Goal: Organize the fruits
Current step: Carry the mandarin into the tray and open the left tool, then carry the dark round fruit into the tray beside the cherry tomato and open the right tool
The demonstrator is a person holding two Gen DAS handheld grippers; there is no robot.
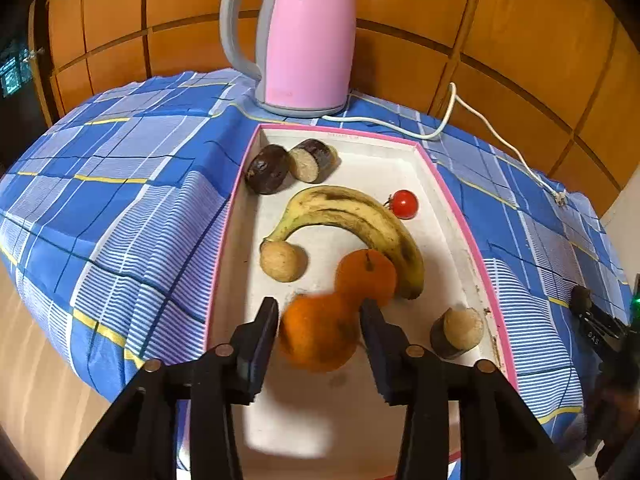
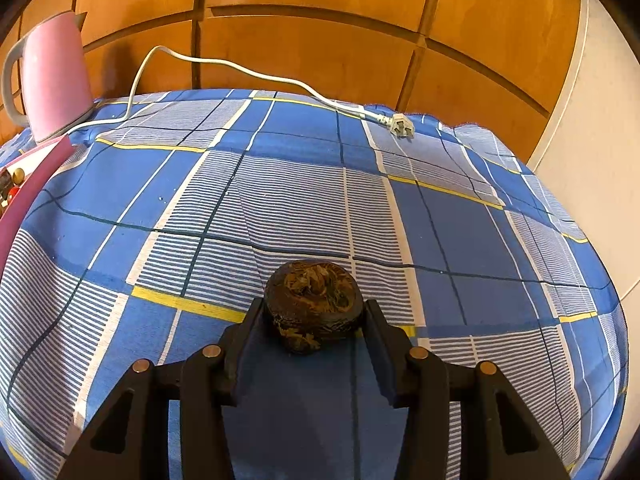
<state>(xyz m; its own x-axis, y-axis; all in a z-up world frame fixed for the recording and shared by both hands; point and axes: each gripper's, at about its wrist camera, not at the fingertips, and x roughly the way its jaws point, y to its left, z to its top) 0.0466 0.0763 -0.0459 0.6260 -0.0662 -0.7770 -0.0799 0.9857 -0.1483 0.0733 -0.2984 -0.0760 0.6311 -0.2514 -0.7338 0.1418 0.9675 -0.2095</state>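
In the left wrist view a white tray with a pink rim (image 1: 460,216) holds a banana (image 1: 360,220), two oranges, a cherry tomato (image 1: 404,204), a round tan fruit (image 1: 282,261), dark cut fruit pieces (image 1: 294,164) at the far end and another cut piece (image 1: 458,332) at the right. My left gripper (image 1: 318,320) is shut on the near orange (image 1: 316,336), which touches the second orange (image 1: 366,276). In the right wrist view my right gripper (image 2: 314,316) is shut on a dark wrinkled fruit (image 2: 314,300) over the blue checked cloth (image 2: 300,184).
A pink kettle (image 1: 306,36) stands behind the tray, also showing in the right wrist view (image 2: 52,76) at far left. Its white cord and plug (image 2: 400,124) lie across the back of the cloth. A wooden panel wall (image 2: 320,32) is behind the table.
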